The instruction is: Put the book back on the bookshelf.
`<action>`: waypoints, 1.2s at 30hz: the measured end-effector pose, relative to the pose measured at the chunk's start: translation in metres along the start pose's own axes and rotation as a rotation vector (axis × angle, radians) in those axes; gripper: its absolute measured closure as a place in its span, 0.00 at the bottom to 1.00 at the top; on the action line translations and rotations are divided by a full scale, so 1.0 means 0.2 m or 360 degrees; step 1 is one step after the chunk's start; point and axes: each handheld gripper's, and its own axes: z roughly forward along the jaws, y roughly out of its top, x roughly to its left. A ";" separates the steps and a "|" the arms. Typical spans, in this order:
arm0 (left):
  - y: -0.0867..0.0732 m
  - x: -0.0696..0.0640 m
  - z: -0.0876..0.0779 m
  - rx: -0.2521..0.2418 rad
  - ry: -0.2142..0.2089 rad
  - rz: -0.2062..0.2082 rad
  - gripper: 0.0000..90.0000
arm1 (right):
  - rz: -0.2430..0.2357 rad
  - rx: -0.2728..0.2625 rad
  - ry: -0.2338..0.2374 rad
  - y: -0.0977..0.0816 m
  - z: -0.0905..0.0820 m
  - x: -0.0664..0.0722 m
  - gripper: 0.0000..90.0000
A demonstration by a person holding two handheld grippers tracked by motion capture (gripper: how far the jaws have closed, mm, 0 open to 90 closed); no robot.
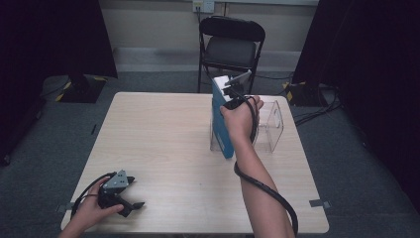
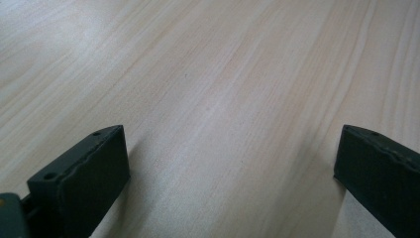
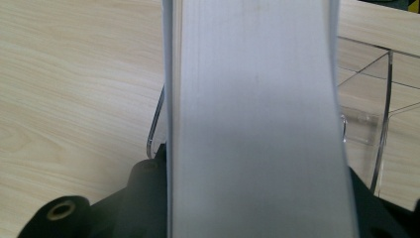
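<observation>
Left gripper low, jaws wide apart; right gripper raised, jaws partly closed.

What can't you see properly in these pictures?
- Right tongs, high view: the tips are hidden behind the blue book.
- Book, right gripper view: it hides whether the pads press it.
- Clear plastic holder, high view: its left half sits behind the hand and book.
- Left tongs, left gripper view: cut off by the bottom edge.
</observation>
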 end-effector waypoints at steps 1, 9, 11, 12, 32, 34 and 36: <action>0.00 0.00 0.00 0.0000 0.0000 0.0000 0.00 | -0.0002 0.0001 0.0002 0.00 0.00 0.00 0.64; 0.00 0.00 0.00 0.0000 0.0002 0.0003 0.00 | 0.0013 -0.0036 0.0048 -0.01 0.00 -0.01 0.57; 0.00 0.00 0.00 0.0001 0.0002 0.0003 0.00 | 0.0009 -0.0050 0.0060 -0.01 0.00 -0.01 0.54; 0.00 0.00 0.00 0.0006 0.0003 0.0004 0.00 | 0.0007 -0.0056 0.0064 -0.02 0.00 -0.01 0.53; 0.00 0.00 0.00 0.0012 0.0003 0.0013 0.00 | -0.0008 -0.0155 0.0207 -0.08 -0.04 -0.08 0.30; 0.00 0.00 0.00 0.0012 0.0002 0.0013 0.00 | -0.0025 -0.0156 0.0215 -0.08 -0.05 -0.08 0.28; 0.00 0.00 0.00 0.0012 0.0002 0.0008 0.00 | -0.0034 -0.0156 0.0223 -0.09 -0.06 -0.09 0.27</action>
